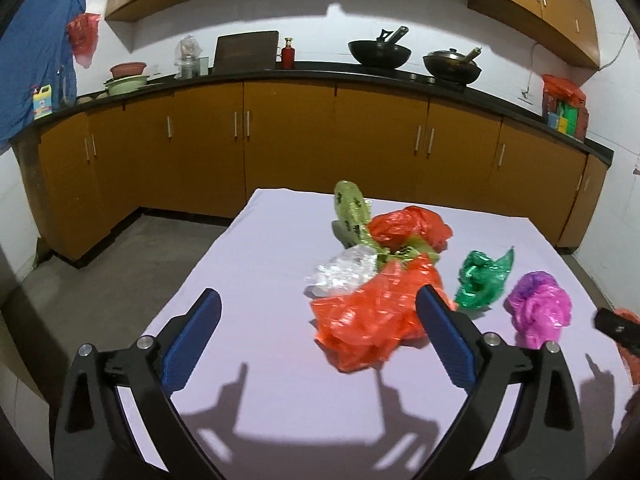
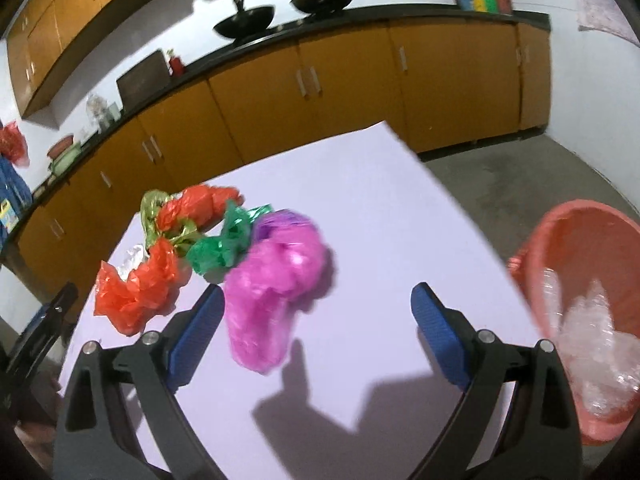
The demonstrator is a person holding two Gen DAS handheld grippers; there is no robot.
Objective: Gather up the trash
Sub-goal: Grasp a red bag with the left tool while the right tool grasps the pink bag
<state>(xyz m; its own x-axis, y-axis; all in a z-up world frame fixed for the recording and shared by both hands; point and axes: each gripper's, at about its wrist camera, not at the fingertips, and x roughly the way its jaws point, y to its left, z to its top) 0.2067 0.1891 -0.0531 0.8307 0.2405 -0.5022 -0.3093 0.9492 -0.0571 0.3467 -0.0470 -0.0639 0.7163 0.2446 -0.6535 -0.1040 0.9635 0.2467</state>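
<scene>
While both tools gape wide and hold nothing, the left gripper (image 1: 318,312) frames a crumpled orange bag (image 1: 372,316) at centre frame on the lilac table (image 1: 248,280). The right gripper (image 2: 318,306) hovers beside the pink bag (image 2: 276,280); a red bin (image 2: 588,280) holding clear plastic sits at right edge.

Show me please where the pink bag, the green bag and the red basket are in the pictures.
pink bag (image 2: 276,280): right wrist view, middle of its crumpled body.
green bag (image 1: 480,280): left wrist view, centre of the crumpled film.
red basket (image 2: 576,216): right wrist view, upper rim, beside the table.
</scene>
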